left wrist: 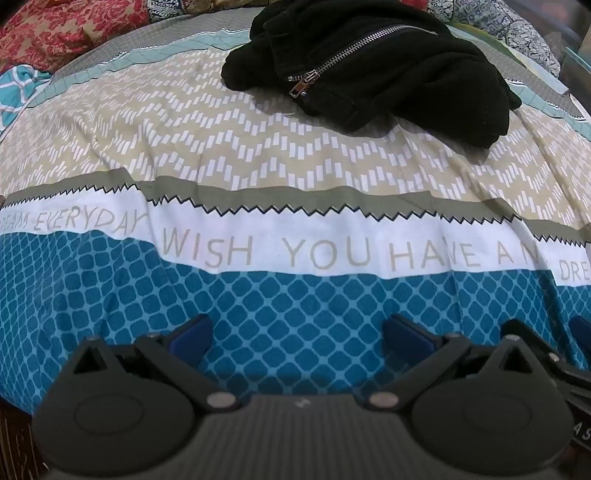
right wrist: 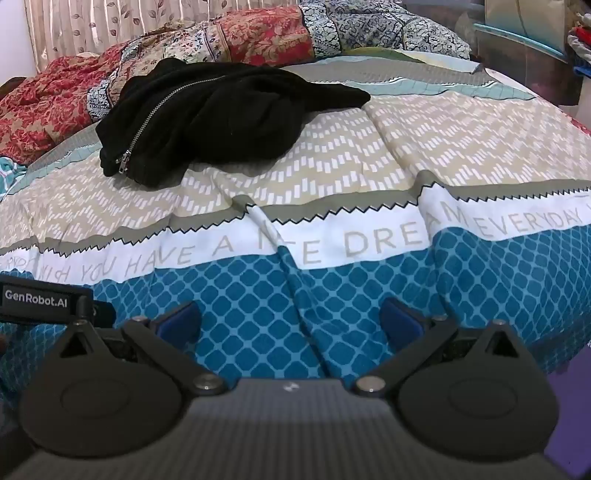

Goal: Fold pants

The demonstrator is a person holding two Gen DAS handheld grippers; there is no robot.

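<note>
In the left wrist view, the left gripper (left wrist: 297, 334) fills the bottom of the frame, its black body blurred and close. Its two blue fingers (left wrist: 192, 334) stand spread as wide as they go, one at lower left and one at lower right, with nothing between them but the blue lattice part of the bedspread (left wrist: 280, 295) below. They grasp nothing and do not touch the pants. The black pants (left wrist: 388, 85) lie bunched in a heap at the upper middle and upper right of the frame, on the beige zigzag band of the bedspread, well apart from the fingers. A metal zipper (left wrist: 332, 55) runs slantwise across the heap, its pull hanging near the heap's lower left edge. A white band with grey lettering crosses the middle of the frame. A red flowered quilt (left wrist: 70, 29) sits in the upper left corner.

In the right wrist view, the right gripper (right wrist: 291, 319) likewise sits at the bottom, jaws released and fully spread, empty, over the blue lattice cloth, where a raised crease runs up between the fingers toward the white band. The pants (right wrist: 229, 114) lie in the upper left part of the frame, crumpled on the beige band, far from the fingers, zipper slanting down to the left. Part of the left gripper, with a labelled strap (right wrist: 37, 302), shows at the left edge. The quilt (right wrist: 240, 40) is piled along the top, with a curtain (right wrist: 110, 22) behind it.
</note>
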